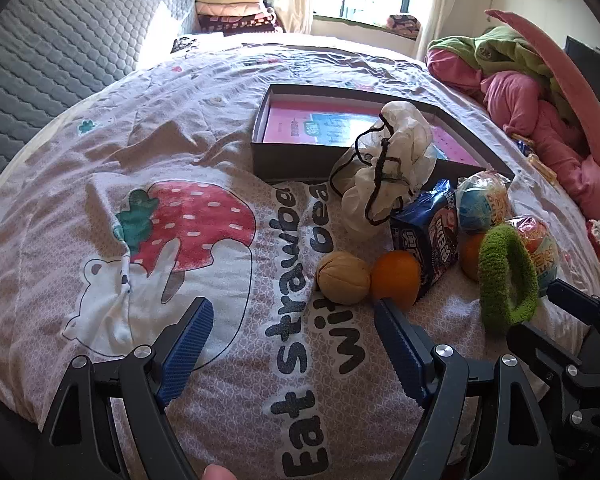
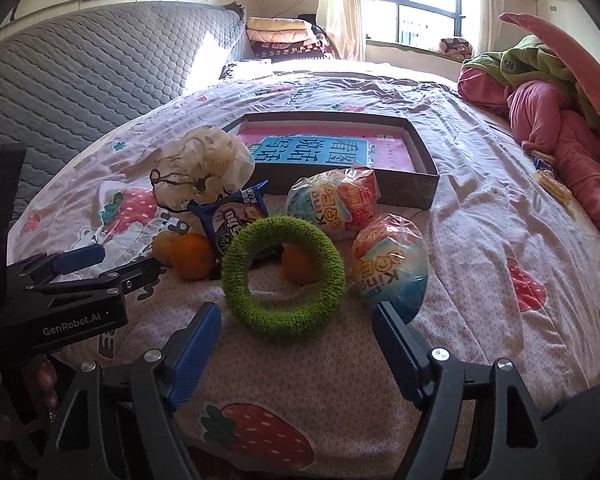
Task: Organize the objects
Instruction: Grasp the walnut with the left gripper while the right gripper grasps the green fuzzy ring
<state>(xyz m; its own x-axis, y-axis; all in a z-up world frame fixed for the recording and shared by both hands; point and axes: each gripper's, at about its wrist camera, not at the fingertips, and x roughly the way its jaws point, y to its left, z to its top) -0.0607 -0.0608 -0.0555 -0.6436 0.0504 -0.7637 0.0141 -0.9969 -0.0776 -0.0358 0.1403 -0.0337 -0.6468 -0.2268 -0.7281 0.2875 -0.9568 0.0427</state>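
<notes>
left wrist: low over bed (image 1: 100, 168), facing window | right wrist: same heading, nearer the green ring (image 2: 283, 276) | shared: ring, open box (image 2: 416, 188), oranges

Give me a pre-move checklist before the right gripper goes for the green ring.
1. Right gripper open, nothing between its fingers: ok.
2. Green ring lying ahead of the right gripper, not yet between the pads: ok.
3. Ring free of neighbours: not ok; an orange shows through its hole and a wrapped egg toy lies close beside it.
4. Left gripper open and empty, near the oranges, apart from the ring: ok.
5. Open box has bare room beside the booklet: cannot tell.
</notes>
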